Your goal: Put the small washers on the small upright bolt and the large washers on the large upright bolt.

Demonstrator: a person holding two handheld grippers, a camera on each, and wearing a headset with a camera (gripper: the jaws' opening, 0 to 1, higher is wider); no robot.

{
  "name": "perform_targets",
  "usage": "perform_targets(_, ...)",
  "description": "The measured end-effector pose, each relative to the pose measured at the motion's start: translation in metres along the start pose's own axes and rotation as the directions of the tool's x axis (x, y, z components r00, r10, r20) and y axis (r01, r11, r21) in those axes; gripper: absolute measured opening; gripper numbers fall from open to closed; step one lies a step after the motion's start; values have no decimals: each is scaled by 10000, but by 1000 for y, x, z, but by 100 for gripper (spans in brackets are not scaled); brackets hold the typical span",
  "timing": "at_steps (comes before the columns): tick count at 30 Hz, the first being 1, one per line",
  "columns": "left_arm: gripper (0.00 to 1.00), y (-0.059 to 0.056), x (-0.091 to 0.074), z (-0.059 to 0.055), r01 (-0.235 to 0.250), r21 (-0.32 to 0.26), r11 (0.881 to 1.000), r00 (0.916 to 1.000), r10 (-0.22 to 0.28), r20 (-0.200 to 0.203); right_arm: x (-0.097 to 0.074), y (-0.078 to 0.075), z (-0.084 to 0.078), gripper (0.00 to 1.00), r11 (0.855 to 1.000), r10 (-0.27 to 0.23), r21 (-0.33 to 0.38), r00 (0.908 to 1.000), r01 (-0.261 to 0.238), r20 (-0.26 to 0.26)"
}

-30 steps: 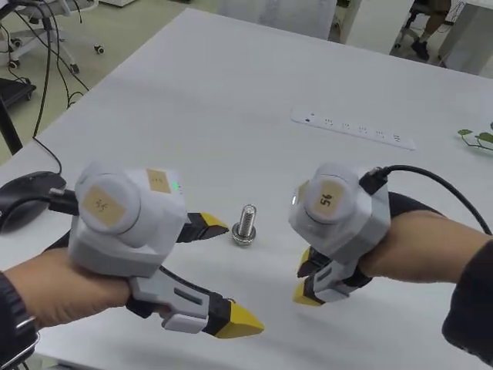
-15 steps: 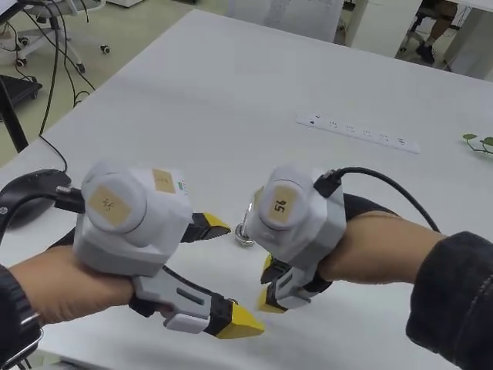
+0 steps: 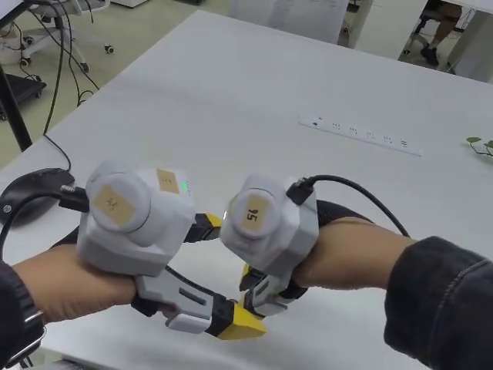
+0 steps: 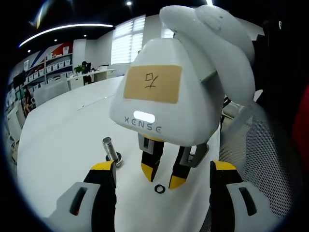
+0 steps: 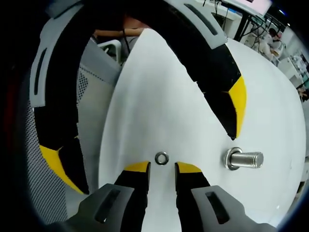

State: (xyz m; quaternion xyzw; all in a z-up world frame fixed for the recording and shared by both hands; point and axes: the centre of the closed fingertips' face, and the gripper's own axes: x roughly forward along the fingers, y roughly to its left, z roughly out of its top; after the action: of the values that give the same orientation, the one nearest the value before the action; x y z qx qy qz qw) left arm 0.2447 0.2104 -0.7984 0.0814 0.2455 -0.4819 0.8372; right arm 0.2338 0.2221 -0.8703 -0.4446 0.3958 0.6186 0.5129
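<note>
The person is holding both grippers low over the white tabletop (image 5: 145, 87), close together. The right gripper (image 5: 162, 167) is pointing down with its jaws parted only narrowly and gripping nothing. A small washer (image 5: 161, 158) is lying flat on the tabletop just ahead of their yellow tips. The left gripper (image 4: 162, 168) is standing with its jaws wide apart and empty, flanking the right gripper's tips. The upright bolt (image 5: 244, 158) is standing near the washer, apart from it.

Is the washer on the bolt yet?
No: the washer lies flat on the table, apart from the bolt, just ahead of the right gripper.
</note>
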Motion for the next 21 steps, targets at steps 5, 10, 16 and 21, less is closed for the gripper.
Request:
perform_targets(5, 79, 0, 0, 0, 1, -17, 10000, 10000, -1, 6, 3, 1, 1, 21, 9999, 0, -101, 10000, 0, -45)
perform_targets(10, 79, 0, -1, 0, -14, -28, 10000, 10000, 14, 24, 6, 1, 1, 21, 9997, -11, -239, 9999, 8, -112)
perform_targets(16, 79, 0, -2, -1, -22, -49, 10000, 10000, 22, 11, 9, 1, 1, 21, 9994, -29, -331, 9999, 24, -122)
perform_targets(21, 79, 0, -2, 0, -26, -45, 10000, 10000, 26, 20, 9, 0, 1, 18, 9979, -176, -627, 9997, 165, -173)
